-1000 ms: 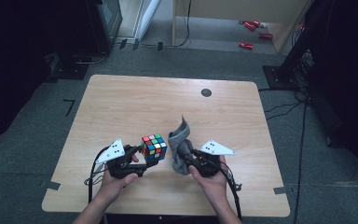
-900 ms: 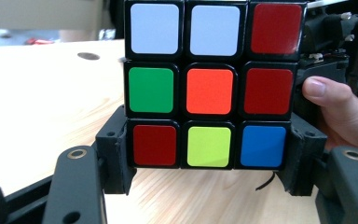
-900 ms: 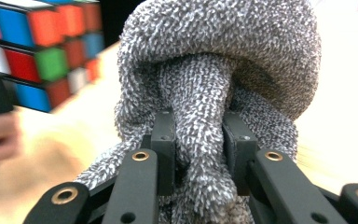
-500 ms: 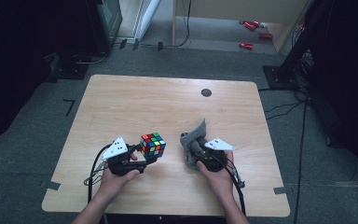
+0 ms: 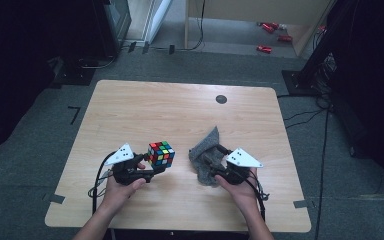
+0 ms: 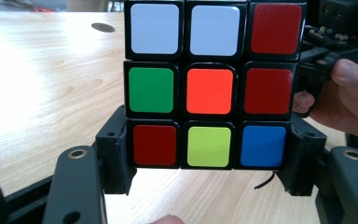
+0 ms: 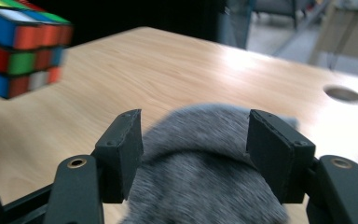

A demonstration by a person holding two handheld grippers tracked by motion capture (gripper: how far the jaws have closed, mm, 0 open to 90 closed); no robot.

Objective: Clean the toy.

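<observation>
A scrambled Rubik's cube hangs just above the wooden table, left of centre near the front. My left gripper is shut on it, its pads on the two sides of the bottom layer of the cube. A grey cloth lies crumpled on the table to the right. My right gripper sits over its near end; its jaws have just been opening. In the right gripper view the cloth bulges loosely between the spread jaws of that gripper, and the cube floats at upper left.
A dark round hole sits in the table's far half. Red tools lie on the floor beyond the table. A black stand base is off the far right corner. Cables trail from both grippers toward the front edge.
The cloth, held upright beside the cube a second ago, has dropped and now lies slumped on the table. My right gripper moved right and down and its jaws spread. The left gripper stayed put.
</observation>
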